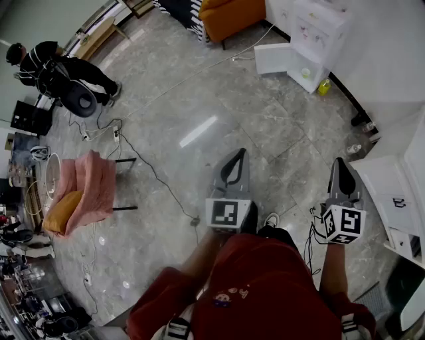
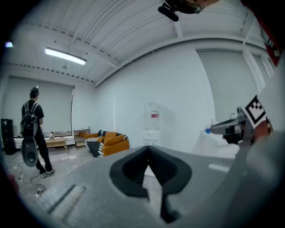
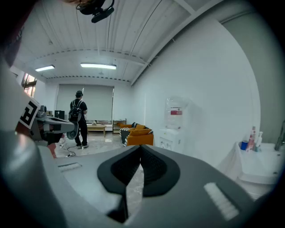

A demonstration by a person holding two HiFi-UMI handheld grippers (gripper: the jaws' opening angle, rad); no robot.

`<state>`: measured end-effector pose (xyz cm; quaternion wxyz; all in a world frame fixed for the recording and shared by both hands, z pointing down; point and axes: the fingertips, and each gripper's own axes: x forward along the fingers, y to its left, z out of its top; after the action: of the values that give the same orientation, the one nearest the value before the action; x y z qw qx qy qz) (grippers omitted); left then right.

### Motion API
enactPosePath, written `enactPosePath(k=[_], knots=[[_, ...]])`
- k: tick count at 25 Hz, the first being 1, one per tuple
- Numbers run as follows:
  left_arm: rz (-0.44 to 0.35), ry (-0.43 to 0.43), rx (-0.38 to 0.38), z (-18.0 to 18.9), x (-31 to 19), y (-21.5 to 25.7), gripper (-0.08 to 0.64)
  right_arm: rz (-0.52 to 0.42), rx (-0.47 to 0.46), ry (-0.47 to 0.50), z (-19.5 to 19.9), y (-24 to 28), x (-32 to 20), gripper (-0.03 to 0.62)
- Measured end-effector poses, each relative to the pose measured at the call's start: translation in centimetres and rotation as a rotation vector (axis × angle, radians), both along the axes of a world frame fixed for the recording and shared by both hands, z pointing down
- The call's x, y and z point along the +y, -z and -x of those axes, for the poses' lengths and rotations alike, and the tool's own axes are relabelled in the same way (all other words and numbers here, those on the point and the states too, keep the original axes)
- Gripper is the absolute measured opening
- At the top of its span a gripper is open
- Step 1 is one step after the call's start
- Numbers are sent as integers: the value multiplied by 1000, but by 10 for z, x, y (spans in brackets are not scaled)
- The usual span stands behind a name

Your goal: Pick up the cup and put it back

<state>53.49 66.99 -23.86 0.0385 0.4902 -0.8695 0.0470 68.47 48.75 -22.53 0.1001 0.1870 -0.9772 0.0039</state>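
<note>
Two grippers stick out in front of the person, and both are clenched tight with nothing in them. The left gripper (image 1: 236,158) and the right gripper (image 1: 340,165) each have their jaws pressed together.

No cup shows clearly anywhere. A small pale thing (image 1: 306,73) sits in the open bottom of the tall white water stand (image 1: 319,30) far ahead. It may be the cup, but it is too small to tell.

What could go wrong? The thin black cable (image 1: 154,174) snakes over the shiny grey stone floor (image 1: 199,93) and ends near the person's feet, so a foot could catch on it. Jaws pushed at a cup while closed would just knock it over. The little yellow bottle (image 1: 323,86) stands just beside the stand and could get bumped too.

The low white counter (image 1: 380,178) is near the right gripper, so a swing that way could hit its edge. Straight ahead the floor is wide and open. The soft pink armchair (image 1: 89,189) is well off to the left. The orange sofa (image 1: 229,16) and a person in black (image 1: 63,66) are far away.
</note>
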Motion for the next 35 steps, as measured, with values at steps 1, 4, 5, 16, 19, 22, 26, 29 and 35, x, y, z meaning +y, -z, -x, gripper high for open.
enactPosePath(k=[1, 4, 5, 16, 19, 22, 26, 29, 35], knots=[[-1, 4, 7, -8, 4, 1, 0, 10, -4, -6, -9, 0, 3, 2], [-6, 8, 12, -26, 13, 7, 0, 42, -17, -4, -29, 0, 14, 2], [-8, 3, 5, -29, 14, 8, 0, 45, -18, 6, -32, 0, 18, 2], [-53, 22, -6, -6, 86, 19, 0, -10, -33, 10, -2, 14, 79, 2], [-46, 9, -41, 5, 106, 14, 0, -11, -31, 1, 10, 13, 92, 2], [-59, 33, -35, 25, 131, 10, 0, 1, -27, -1, 29, 13, 108, 2], [-74, 68, -18, 50, 159, 5, 0, -10, -26, 7, 53, 10, 131, 2], [-62, 88, -20, 61, 177, 1, 0, -10, -33, 23, 67, 7, 150, 2], [-63, 111, -9, 81, 182, -2, 0, -6, -9, 28, 86, -1, 148, 2]])
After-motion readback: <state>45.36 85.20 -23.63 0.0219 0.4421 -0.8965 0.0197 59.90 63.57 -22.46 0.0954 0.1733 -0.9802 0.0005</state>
